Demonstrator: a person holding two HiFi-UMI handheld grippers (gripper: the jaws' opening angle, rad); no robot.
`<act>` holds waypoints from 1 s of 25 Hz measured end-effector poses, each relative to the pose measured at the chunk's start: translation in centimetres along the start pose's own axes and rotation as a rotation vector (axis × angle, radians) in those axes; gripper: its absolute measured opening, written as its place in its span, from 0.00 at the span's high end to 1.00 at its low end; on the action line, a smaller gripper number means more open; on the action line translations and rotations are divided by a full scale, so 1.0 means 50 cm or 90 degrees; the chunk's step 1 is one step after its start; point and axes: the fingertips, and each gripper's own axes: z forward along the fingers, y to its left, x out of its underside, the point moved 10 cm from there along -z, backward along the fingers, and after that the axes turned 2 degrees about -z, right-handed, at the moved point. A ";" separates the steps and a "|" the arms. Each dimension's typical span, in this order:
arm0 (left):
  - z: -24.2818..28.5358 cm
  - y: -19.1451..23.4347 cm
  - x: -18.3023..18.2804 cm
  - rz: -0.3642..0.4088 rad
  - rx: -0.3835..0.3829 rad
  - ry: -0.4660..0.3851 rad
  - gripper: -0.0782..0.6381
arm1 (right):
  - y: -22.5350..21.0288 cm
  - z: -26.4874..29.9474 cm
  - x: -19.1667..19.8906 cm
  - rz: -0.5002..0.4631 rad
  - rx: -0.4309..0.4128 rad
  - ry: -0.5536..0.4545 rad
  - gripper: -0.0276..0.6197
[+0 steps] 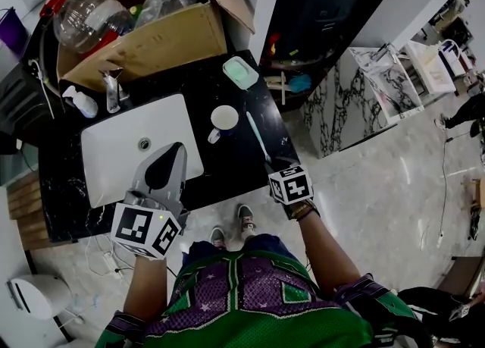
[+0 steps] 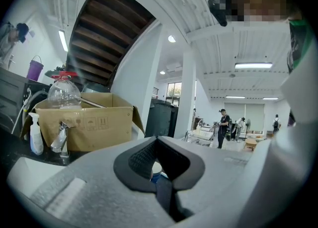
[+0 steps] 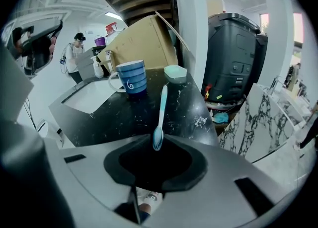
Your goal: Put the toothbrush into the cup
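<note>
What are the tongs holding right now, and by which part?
The right tongs pinch the light-blue plastic toothbrush by its brush-head end. The left tongs are shut and empty.

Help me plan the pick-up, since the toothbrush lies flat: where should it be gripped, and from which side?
Grip the toothbrush at its near end, pinching its narrow sides, coming from the front edge of the counter along its length. It lies flat, pointing at the right gripper, whose jaws are closed on that end; this probably leaves the far end free for the cup.
</note>
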 end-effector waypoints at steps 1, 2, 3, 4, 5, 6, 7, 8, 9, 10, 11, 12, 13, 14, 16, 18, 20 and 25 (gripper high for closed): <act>0.000 0.000 0.000 0.000 0.000 -0.001 0.87 | -0.001 0.000 0.000 0.002 0.001 0.002 0.84; 0.000 0.000 -0.001 -0.001 0.000 -0.003 0.87 | -0.002 0.000 0.000 0.003 0.002 0.003 0.85; 0.000 0.000 -0.001 -0.002 -0.001 -0.004 0.87 | -0.002 -0.001 0.000 0.002 0.005 0.003 0.86; 0.000 0.000 -0.002 -0.002 -0.001 -0.005 0.87 | -0.003 -0.001 0.000 0.001 0.006 0.002 0.86; 0.000 0.000 -0.004 -0.001 -0.001 -0.006 0.87 | -0.003 -0.002 0.001 0.000 0.007 0.000 0.86; -0.001 -0.001 -0.005 0.000 0.000 -0.006 0.87 | -0.003 -0.003 0.001 -0.002 0.009 -0.002 0.87; -0.001 -0.001 -0.006 0.000 0.000 -0.007 0.87 | -0.003 -0.004 0.001 -0.003 0.010 -0.004 0.87; -0.001 -0.002 -0.007 0.000 -0.001 -0.008 0.87 | -0.002 -0.004 0.002 -0.006 0.013 -0.006 0.87; -0.001 -0.002 -0.007 0.000 -0.001 -0.008 0.87 | -0.001 -0.005 0.002 -0.008 0.015 -0.008 0.87; -0.002 -0.002 -0.008 0.001 0.000 -0.009 0.87 | -0.001 -0.005 0.002 -0.010 0.018 -0.011 0.87; -0.002 -0.003 -0.009 0.002 0.001 -0.009 0.87 | -0.001 -0.006 0.002 -0.009 0.020 -0.016 0.87; -0.003 -0.003 -0.011 0.002 0.001 -0.011 0.87 | -0.001 -0.008 0.002 -0.007 0.020 -0.021 0.87; -0.004 -0.004 -0.013 0.002 0.000 -0.012 0.87 | -0.002 -0.010 0.003 -0.004 0.020 -0.026 0.87; -0.005 -0.004 -0.015 0.001 -0.001 -0.013 0.87 | -0.003 -0.012 0.004 -0.001 0.020 -0.029 0.87; -0.008 -0.004 -0.019 0.002 -0.003 -0.016 0.87 | -0.006 -0.017 0.006 0.001 0.022 -0.037 0.87; -0.011 -0.004 -0.022 0.003 -0.005 -0.018 0.87 | -0.008 -0.025 0.005 -0.001 0.024 -0.047 0.87; -0.013 -0.003 -0.025 0.005 -0.006 -0.020 0.87 | -0.009 -0.034 0.000 -0.004 0.026 -0.060 0.87; -0.019 -0.006 -0.033 0.012 -0.005 -0.026 0.87 | -0.011 -0.061 -0.018 -0.016 0.034 -0.096 0.87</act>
